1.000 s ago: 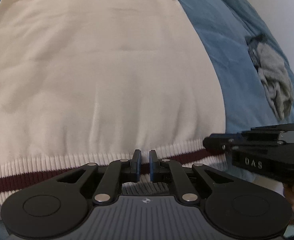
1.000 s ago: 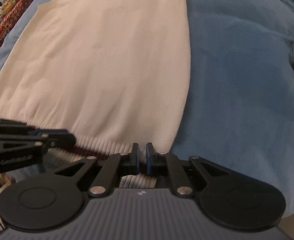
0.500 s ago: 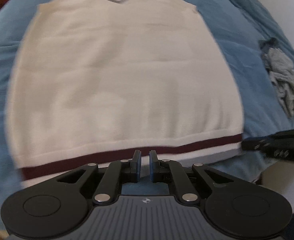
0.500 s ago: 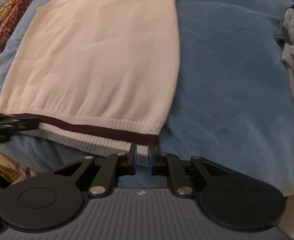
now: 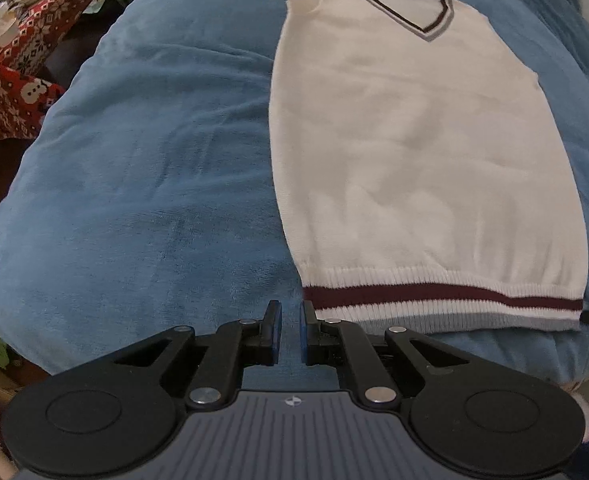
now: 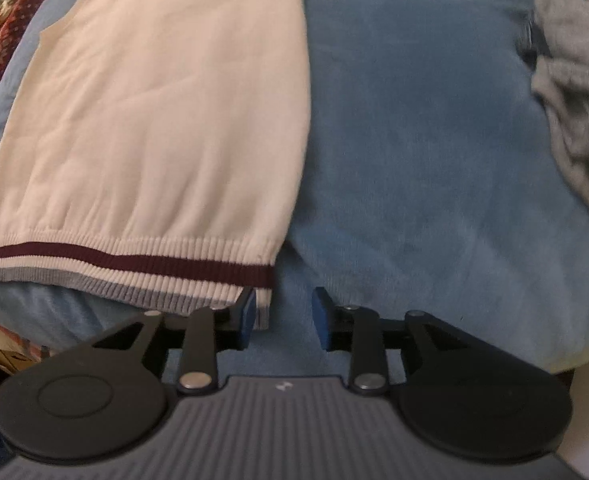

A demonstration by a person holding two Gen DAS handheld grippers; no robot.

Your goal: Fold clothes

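a cream vest (image 5: 422, 160) lies flat on the blue blanket (image 5: 154, 180), hem at the near edge. the left gripper (image 5: 290, 332) and right gripper (image 6: 281, 316) are both opening at the hem corners, pinching nothing; each should grip a corner squarely before folding.

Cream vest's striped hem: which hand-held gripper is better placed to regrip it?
Right, probably. The right hand-held gripper is opening with the cream vest hem corner between its jaws; the left hand-held gripper, also opening, holds only blue blanket.
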